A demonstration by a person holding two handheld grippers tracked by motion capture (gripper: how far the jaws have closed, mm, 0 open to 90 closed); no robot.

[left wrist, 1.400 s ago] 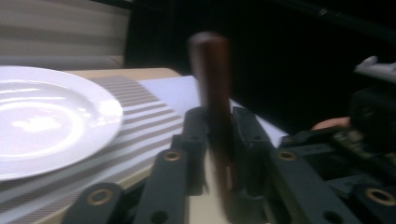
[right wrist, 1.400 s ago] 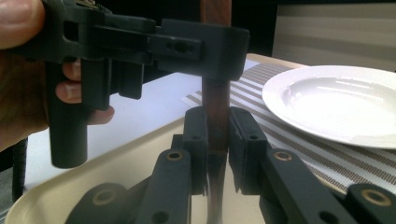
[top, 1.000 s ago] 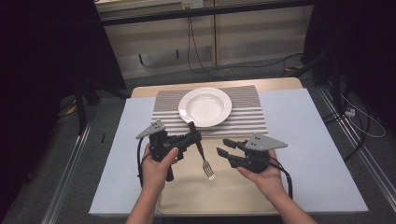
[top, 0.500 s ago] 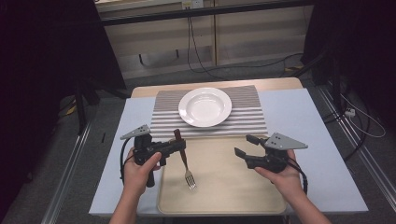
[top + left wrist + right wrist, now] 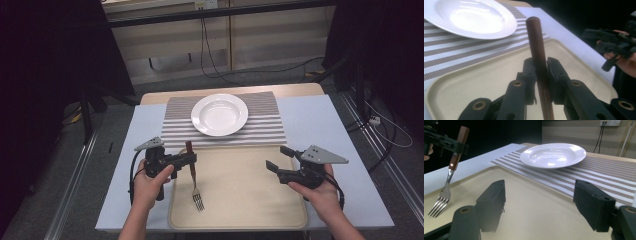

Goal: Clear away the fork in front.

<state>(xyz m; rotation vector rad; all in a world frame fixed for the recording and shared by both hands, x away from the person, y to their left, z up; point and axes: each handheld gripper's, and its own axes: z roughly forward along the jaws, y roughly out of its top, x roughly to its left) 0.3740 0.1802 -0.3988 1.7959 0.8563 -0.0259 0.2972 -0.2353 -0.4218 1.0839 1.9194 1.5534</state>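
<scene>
High view: brown-handled fork [image 5: 194, 176] clamped in left tool [image 5: 189, 159], tines down; right tool [image 5: 278, 159] apart.

The plate [image 5: 219, 114] is glossy white ceramic on a woven striped cloth mat [image 5: 267, 125]. Just beside the mat, the beige tray [image 5: 245, 195] looks smooth matt plastic. The fork [image 5: 194, 175] above it pairs a dark polished wooden handle with shiny metal tines.

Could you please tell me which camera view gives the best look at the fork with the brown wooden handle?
The right gripper view: the fork with the brown wooden handle shows whole, tines down, clamped in the left tool. The left gripper view shows just its handle; the high view shows it small, above the beige tray.
</scene>
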